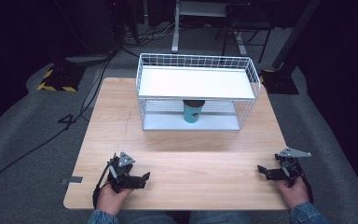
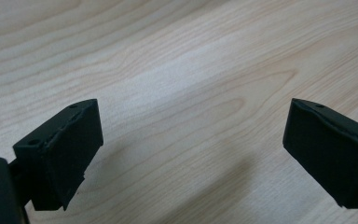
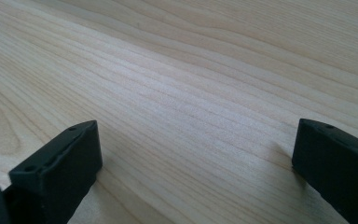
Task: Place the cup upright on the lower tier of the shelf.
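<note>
The cup point(image 1: 193, 111), teal with a dark rim, is standing upright on the lower level of the white wire rack point(image 1: 256, 81), under its white upper shelf point(image 1: 196, 82) and near the front opening. Nothing is touching it. The rack is sitting at the far middle of the table point(image 1: 121, 121), well apart from both of my hands.

I am holding the left hand-held gripper point(image 1: 142, 178) low over the near left part of the table, jaws spread wide with only bare wood grain between them in the left gripper view. The right hand-held gripper point(image 1: 262, 170) is resting near the right edge, its jaws likewise standing apart and empty in the right gripper view.

I am judging this as a parked moment: neither hand is reaching for the cup. If the cup is to come out, the next move is calling for one gripper to travel forward, dip under the upper shelf, keep clear of the wires, and line its jaws either side of the cup before closing.
</note>
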The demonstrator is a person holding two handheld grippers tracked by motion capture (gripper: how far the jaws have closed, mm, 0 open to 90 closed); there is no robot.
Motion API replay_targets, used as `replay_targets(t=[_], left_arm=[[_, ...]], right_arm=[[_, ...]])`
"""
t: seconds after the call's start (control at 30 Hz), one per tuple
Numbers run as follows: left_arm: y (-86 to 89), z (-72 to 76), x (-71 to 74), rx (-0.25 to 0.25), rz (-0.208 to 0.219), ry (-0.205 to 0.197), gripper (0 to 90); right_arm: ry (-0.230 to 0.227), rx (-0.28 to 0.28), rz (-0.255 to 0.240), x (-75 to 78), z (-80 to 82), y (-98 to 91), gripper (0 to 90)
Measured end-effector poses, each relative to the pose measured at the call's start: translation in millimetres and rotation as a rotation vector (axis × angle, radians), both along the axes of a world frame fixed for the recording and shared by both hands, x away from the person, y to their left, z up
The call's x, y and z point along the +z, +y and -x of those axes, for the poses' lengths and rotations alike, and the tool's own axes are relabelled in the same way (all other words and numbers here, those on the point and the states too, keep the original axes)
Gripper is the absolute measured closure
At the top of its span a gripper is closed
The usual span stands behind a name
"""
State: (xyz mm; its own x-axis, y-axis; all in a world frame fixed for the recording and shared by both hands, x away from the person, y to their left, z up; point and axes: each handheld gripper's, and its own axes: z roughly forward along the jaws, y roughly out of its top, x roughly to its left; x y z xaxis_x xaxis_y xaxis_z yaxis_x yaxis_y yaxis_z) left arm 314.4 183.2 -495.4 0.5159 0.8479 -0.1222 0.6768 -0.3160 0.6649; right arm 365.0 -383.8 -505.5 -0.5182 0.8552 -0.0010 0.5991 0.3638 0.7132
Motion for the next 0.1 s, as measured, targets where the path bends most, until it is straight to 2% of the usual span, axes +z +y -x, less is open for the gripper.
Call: replay_targets(t=[0.07,0.1], left_arm=[[-1.2,-1.8,-3.7,0.001,-0.021,0.016,5.4],[-2.4,-1.3,-5.6,0.004,-0.032,-0.006,4.4]], right_arm=[[0.001,0.001,0.0,0.1,0.0,-0.1,1.5],[0.002,0.001,0.0,0.1,0.0,-0.1,1.5]])
